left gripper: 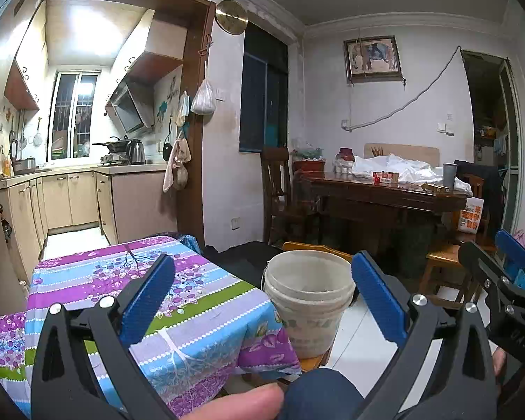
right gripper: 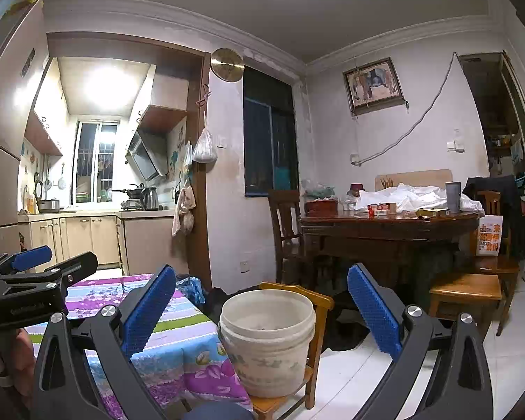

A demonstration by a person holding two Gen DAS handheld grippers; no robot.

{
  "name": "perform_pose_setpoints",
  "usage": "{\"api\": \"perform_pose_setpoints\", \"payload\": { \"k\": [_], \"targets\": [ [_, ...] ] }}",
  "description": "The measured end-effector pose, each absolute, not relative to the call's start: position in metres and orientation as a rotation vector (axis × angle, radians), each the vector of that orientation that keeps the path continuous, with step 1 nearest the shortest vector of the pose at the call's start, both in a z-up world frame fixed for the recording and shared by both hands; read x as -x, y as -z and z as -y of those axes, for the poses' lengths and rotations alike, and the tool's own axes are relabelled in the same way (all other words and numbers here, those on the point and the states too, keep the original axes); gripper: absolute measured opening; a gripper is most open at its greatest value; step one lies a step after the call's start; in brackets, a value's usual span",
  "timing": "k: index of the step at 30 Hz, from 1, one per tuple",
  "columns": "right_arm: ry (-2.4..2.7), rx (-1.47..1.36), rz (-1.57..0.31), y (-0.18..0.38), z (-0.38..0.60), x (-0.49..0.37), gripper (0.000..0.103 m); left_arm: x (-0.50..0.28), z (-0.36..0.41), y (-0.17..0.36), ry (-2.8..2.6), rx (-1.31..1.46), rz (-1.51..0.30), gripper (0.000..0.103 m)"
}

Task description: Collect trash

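Since the floral tablecloth (left gripper: 129, 301) filling the lower left shows no trash, I'd scan it before moving. The bucket (right gripper: 267, 336) sits lower centre on a small chair (right gripper: 318, 301). Left gripper (left gripper: 262, 301) and right gripper (right gripper: 260, 309) both gape wide, holding nothing.

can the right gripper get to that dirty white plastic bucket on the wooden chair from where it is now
Probably yes. The right gripper is open, with the dirty white plastic bucket straight ahead between its blue pads. The small wooden chair holds it beside the floral tablecloth, and nothing blocks the approach.
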State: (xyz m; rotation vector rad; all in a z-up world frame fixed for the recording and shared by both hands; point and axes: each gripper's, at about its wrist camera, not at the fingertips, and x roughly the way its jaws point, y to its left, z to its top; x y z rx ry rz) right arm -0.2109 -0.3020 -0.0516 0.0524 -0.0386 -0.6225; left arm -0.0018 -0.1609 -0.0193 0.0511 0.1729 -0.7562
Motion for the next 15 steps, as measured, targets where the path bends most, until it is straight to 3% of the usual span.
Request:
{"api": "perform_pose_setpoints", "payload": {
  "k": [15],
  "targets": [
    [0.615, -0.050, 0.031, 0.0519, 0.3048, 0.2078, 0.098, 0.0010, 0.1593, 0.0219, 0.755, -0.057, -0.182, 0.097]
  ]
}}
